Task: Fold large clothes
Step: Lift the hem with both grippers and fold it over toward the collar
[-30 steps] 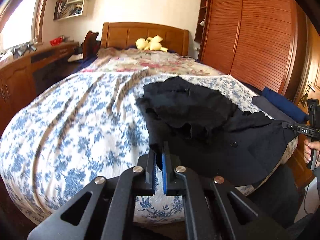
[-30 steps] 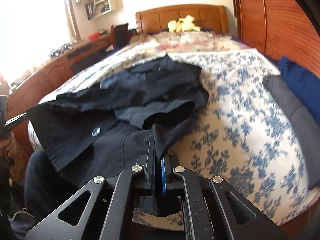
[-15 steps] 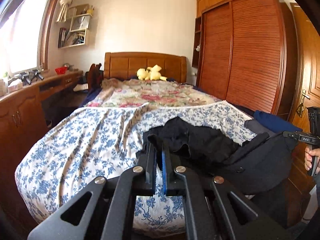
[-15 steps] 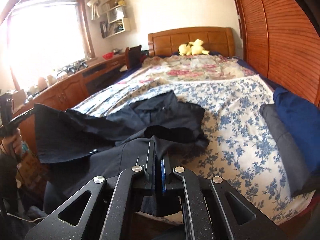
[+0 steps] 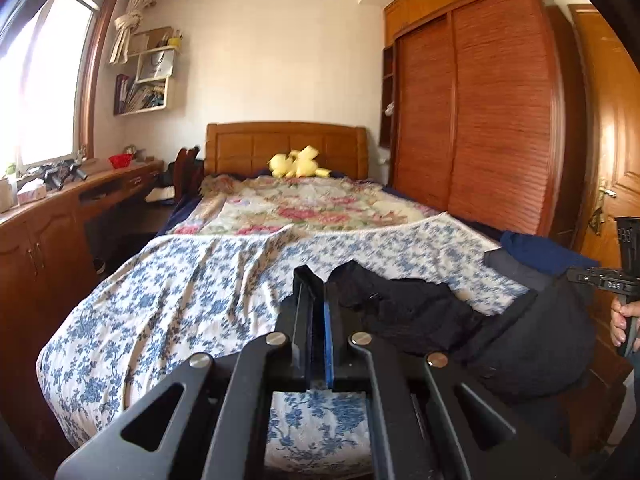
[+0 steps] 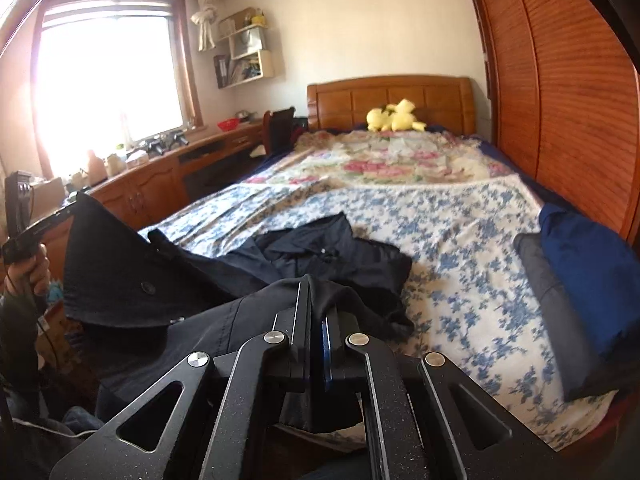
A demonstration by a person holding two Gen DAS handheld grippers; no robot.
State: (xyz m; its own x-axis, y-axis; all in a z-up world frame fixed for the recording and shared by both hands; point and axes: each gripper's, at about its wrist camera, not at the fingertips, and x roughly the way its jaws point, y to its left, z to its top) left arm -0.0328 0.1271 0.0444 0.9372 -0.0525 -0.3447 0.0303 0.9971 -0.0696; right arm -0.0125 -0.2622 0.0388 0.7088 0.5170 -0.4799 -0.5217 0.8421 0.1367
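A large black buttoned garment [image 5: 420, 312] lies rumpled at the foot of the bed, its near part lifted off the bedspread. My left gripper [image 5: 318, 292] is shut on one corner of it. My right gripper [image 6: 316, 300] is shut on the other corner; black cloth bunches over its fingers. In the right wrist view the garment [image 6: 332, 260] stretches left to the left gripper [image 6: 68, 210], where a corner hangs taut with a button showing. In the left wrist view the right gripper [image 5: 576, 274] shows at the right edge with cloth hanging from it.
The bed has a blue floral bedspread [image 5: 180, 292] and a flowered quilt [image 5: 312, 204] behind it. Folded dark blue and grey clothes [image 6: 580, 276] lie at the bed's right edge. A wooden wardrobe [image 5: 480, 120] stands on the right, a wooden desk [image 5: 60, 216] on the left.
Both grippers have risen and tilted up, lifting the garment's near edge off the bed. More of the room and wall shows now. Both stay shut on the cloth.
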